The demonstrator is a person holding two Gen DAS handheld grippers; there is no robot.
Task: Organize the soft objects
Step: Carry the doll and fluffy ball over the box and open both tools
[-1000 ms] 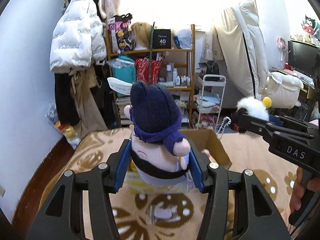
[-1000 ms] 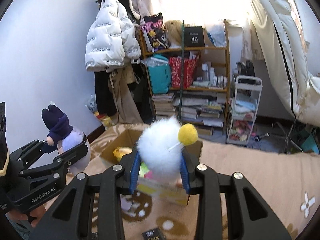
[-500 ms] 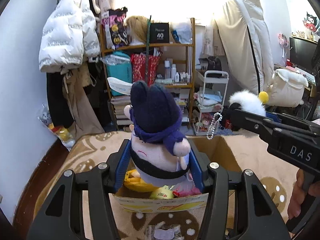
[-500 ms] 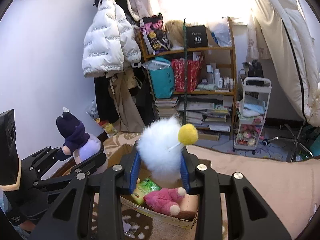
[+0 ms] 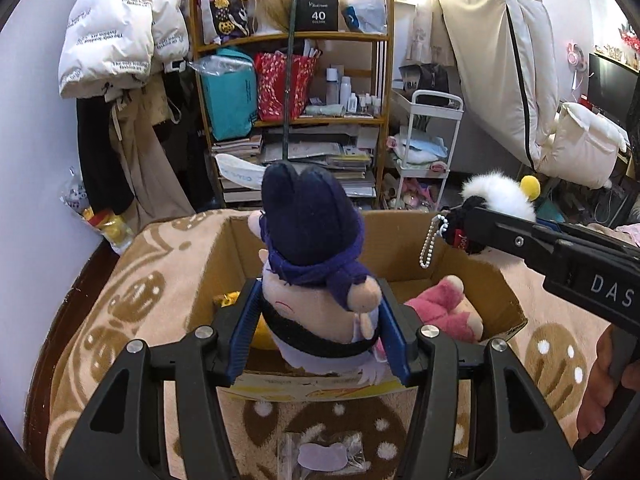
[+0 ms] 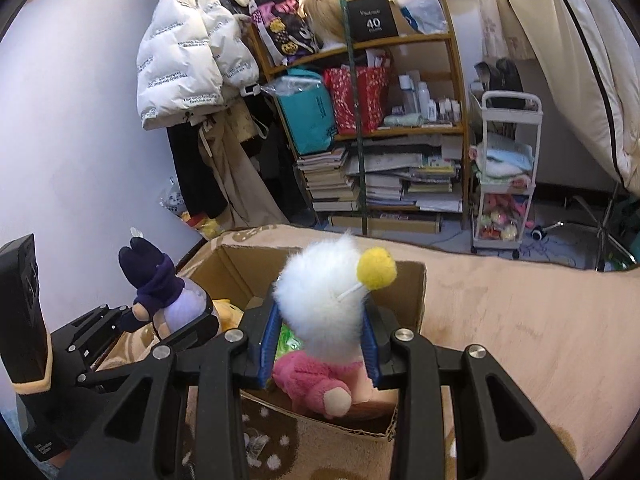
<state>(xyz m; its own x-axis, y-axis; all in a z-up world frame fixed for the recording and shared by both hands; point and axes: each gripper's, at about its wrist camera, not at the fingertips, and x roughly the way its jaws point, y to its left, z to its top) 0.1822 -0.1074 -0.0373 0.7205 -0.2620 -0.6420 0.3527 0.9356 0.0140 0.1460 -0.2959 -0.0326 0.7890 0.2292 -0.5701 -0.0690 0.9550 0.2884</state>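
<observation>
Where it reads "DAS", right tongs (gripping white fluffy toy), black "40" box

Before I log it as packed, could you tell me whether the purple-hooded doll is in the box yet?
Not yet: the purple-hooded doll is clamped in the left gripper, above the cardboard box.

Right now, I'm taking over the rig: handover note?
Left claw: shut on the purple-hooded plush doll, held over the near edge of the cardboard box.
Right claw: shut on the white fluffy toy with a yellow pom-pom, held over the box.
Already in the box: pink plush, yellow plush, green packet.
The box sits on the patterned blanket.
Done: both toys picked up and brought to the box.
Left: lower each in and release.
</observation>
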